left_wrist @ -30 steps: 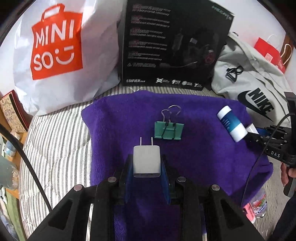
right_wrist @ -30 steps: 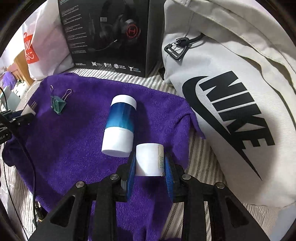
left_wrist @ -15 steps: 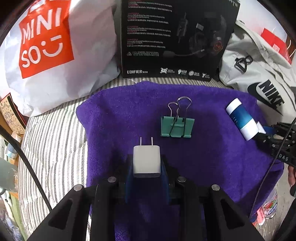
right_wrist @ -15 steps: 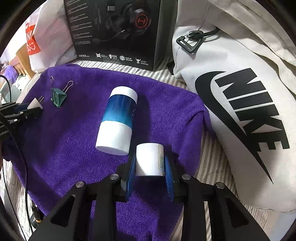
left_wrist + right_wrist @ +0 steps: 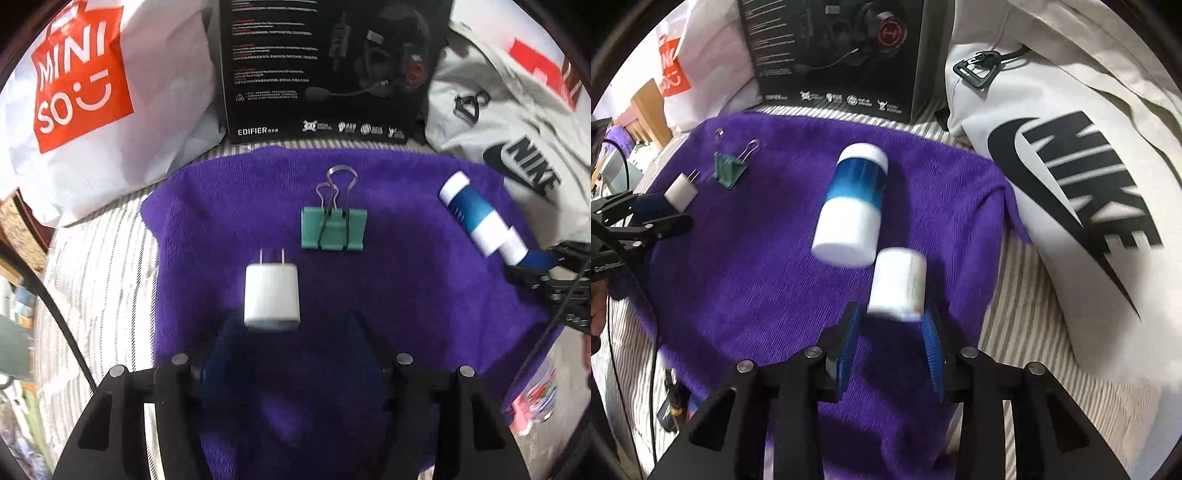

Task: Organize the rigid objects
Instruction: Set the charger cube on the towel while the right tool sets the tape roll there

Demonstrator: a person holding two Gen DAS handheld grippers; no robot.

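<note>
**Both tools open, each item lying just ahead of its own tips**

With both pairs of jaws standing apart, neither tool is clamped on anything. Nearest the left gripper (image 5: 291,332), a white USB wall charger (image 5: 271,297) lies flat on the purple towel (image 5: 424,295), its blunt end at the mouth of the blue pads, nearer the left-hand one. Whether that end touches a pad cannot be told through the blur. Its long axis runs straight away from the tool, prongs pointing at the far side. So the charger sits dead ahead of the left tool and in line with it; a re-grip would, I judge, need only a short advance, while leaving it there calls for a straight pull back.

Across the towel, the right gripper (image 5: 890,332) shows the same picture: a small white bottle (image 5: 897,284) lies on its side just past the pads, its long axis roughly along the tool, leaning slightly right. Its near end is blurred, so contact is unclear.

Further out, the green binder clip (image 5: 334,229) lies beyond the charger, wire handles pointing away, closer to the left tool. The blue-and-white bottle (image 5: 855,206) lies just beyond the small bottle, close beside it, and closer to the right tool.

Beyond the towel's far edge stand the black Edifier headset box (image 5: 332,66), a Miniso shopping bag (image 5: 92,92) and a grey Nike bag (image 5: 1071,166).
</note>
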